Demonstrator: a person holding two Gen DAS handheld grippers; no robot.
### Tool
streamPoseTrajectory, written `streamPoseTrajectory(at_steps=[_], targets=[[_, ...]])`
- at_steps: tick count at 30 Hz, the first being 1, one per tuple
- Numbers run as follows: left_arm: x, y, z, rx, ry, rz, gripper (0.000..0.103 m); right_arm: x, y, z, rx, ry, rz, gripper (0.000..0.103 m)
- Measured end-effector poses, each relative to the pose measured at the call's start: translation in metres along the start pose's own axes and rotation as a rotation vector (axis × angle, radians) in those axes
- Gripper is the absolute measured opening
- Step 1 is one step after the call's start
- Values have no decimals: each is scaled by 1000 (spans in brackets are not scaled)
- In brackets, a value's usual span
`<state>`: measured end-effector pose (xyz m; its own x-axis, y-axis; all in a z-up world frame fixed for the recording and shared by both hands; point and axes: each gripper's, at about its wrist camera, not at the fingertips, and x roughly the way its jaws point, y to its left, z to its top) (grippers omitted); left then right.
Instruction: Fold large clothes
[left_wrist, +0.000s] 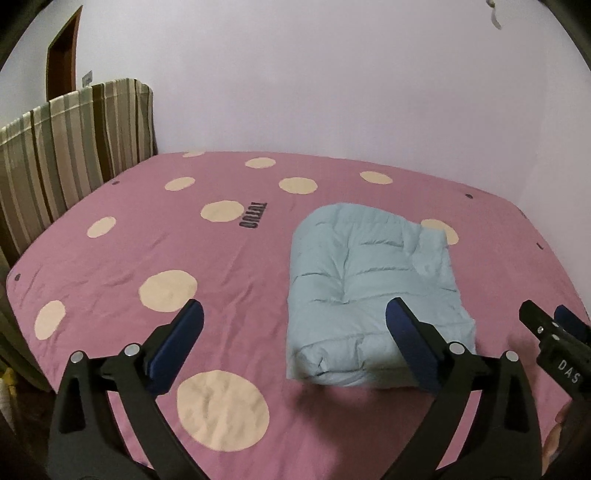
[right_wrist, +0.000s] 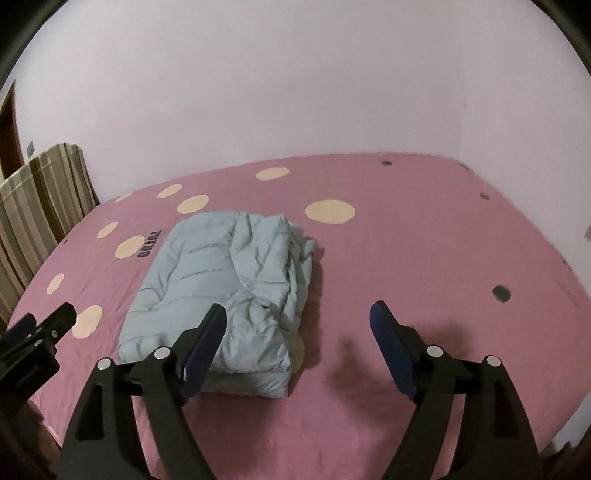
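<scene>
A light blue puffer jacket (left_wrist: 373, 291) lies folded into a thick rectangular bundle on the pink bed cover; it also shows in the right wrist view (right_wrist: 229, 280). My left gripper (left_wrist: 295, 314) is open and empty, held above the cover with its right finger over the bundle's near end. My right gripper (right_wrist: 297, 314) is open and empty, its left finger over the bundle's near right corner. Each gripper shows at the edge of the other's view: the right gripper (left_wrist: 554, 325) and the left gripper (right_wrist: 40, 325).
The pink bed cover (left_wrist: 184, 258) with cream dots fills the bed, also in the right wrist view (right_wrist: 424, 258). A striped fabric headboard (left_wrist: 62, 147) stands at the left. White walls close the far side and right side. A brown door (left_wrist: 62, 59) is at far left.
</scene>
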<state>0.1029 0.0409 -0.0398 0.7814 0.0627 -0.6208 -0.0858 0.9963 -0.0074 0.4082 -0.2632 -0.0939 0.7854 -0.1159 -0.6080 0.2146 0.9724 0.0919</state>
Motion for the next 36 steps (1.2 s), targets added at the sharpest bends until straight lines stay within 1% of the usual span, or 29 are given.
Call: streamPoseTrajectory(at_steps=[6, 11, 19, 36], targets=[[-26, 2, -1, -3, -26, -1, 99, -20, 9, 2, -15, -31, 6, 80], [-35, 2, -3, -11, -39, -10, 99, -30, 10, 0, -18, -47, 10, 80], [-35, -3, -9, -1, -29, -18, 99, -32, 14, -3, -20, -48, 9, 80], [-33, -6, -9, -5, -19, -21, 99, -32, 16, -5, -26, -51, 22, 80]])
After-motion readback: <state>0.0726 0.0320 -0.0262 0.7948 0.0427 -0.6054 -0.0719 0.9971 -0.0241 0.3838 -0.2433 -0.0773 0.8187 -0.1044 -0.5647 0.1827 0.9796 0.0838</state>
